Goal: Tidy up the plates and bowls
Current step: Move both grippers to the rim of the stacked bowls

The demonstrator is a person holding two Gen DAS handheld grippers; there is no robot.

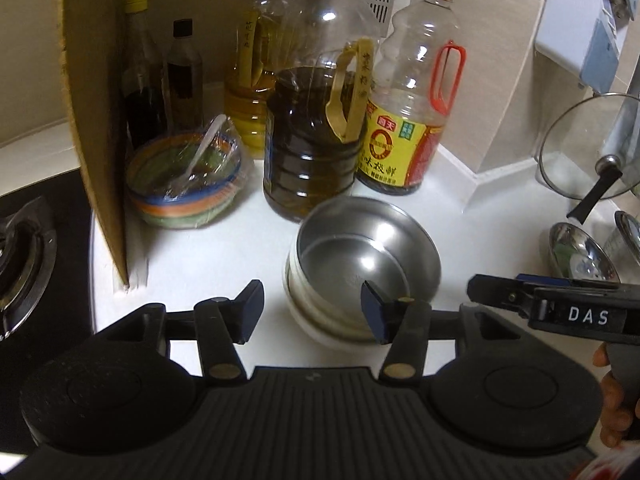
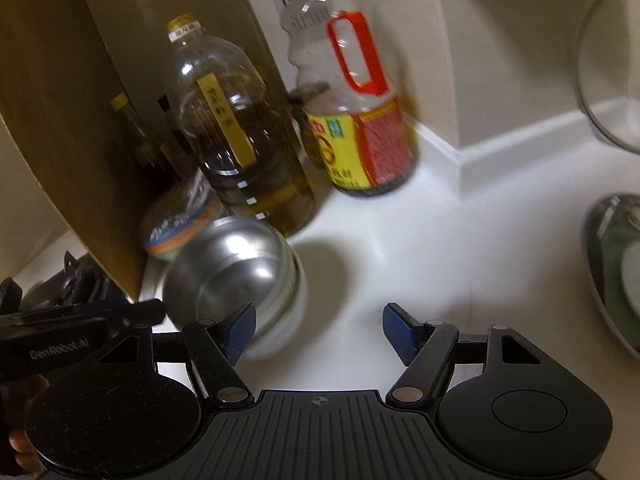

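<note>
1. Left tool [image 1: 312, 312]: jaws parted, nothing pressed between the pads. Right-hand pad [image 1: 374, 314] overlapping the near rim of the steel bowl in the left wrist view; contact not determinable. Left-hand pad over bare counter.

2. Right tool [image 2: 318, 332]: jaws wide, empty, over bare white counter [image 2: 400, 248]. Seen in the left wrist view as a black bar entering from the right [image 1: 560, 308].

3. Steel bowl [image 1: 368, 252]: upright, empty, nested in a white bowl [image 1: 320, 320] on the counter. Lies directly ahead of the left tool and slightly to its right; lies ahead and to the left of the right tool [image 2: 232, 264], outside its jaws. Left tool judged the nearer.

4. Governing relation: stack round, no long axis; rim already at the left tool's right-hand pad, so a rim pinch judged to need only a small shift rightward and forward.

5. Behind the stack: dark oil jug [image 1: 316, 136], just beside the far rim; soy sauce bottle with red handle [image 1: 412, 120] to its right.

6. Left of the stack: striped bowl under cling film [image 1: 184, 184], spoon inside, against an upright cardboard sheet [image 1: 96, 120].

7. Far right: glass pan lid [image 1: 588, 148], steel ladle [image 1: 580, 256].
</note>
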